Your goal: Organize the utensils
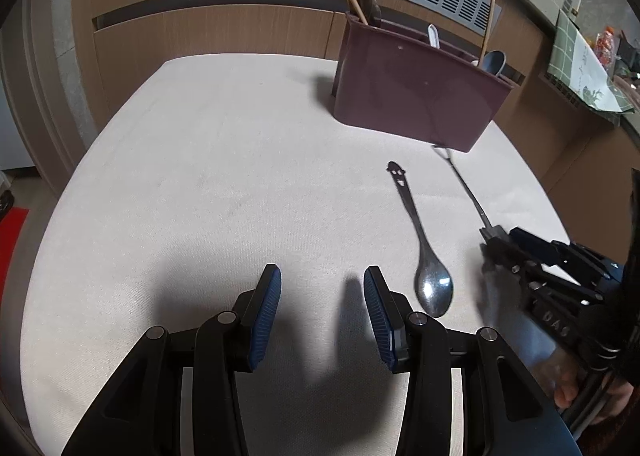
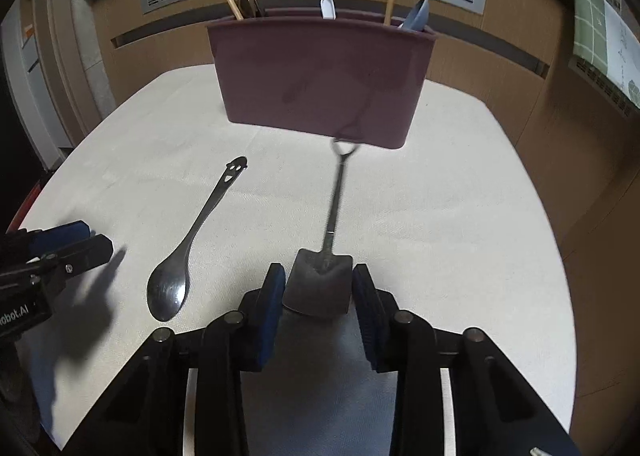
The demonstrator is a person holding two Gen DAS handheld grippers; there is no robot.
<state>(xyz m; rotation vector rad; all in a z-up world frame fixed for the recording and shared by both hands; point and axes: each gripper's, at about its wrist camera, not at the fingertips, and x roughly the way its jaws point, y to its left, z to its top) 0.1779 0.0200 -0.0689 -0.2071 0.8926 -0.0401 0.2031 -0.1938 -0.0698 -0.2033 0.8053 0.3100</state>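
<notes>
Left wrist view: our left gripper (image 1: pixel 322 290) hovers low over the pale table (image 1: pixel 200 176), jaws apart and holding nothing. A smiley-handled spoon (image 1: pixel 420 240) lies just right of it. At the right edge, our right gripper (image 1: pixel 494 240) clamps a shovel-shaped spoon (image 1: pixel 464 184). The maroon holder (image 1: pixel 416 96), upper right, carries chopsticks (image 1: pixel 488 28) and spoons.

Right wrist view: our right gripper (image 2: pixel 319 286) sits bottom centre, blue pads (image 2: pixel 272 292) closed on the shovel spoon's blade (image 2: pixel 320 284), its handle pointing at the holder (image 2: pixel 320 76). The smiley spoon (image 2: pixel 192 240) lies at left.
</notes>
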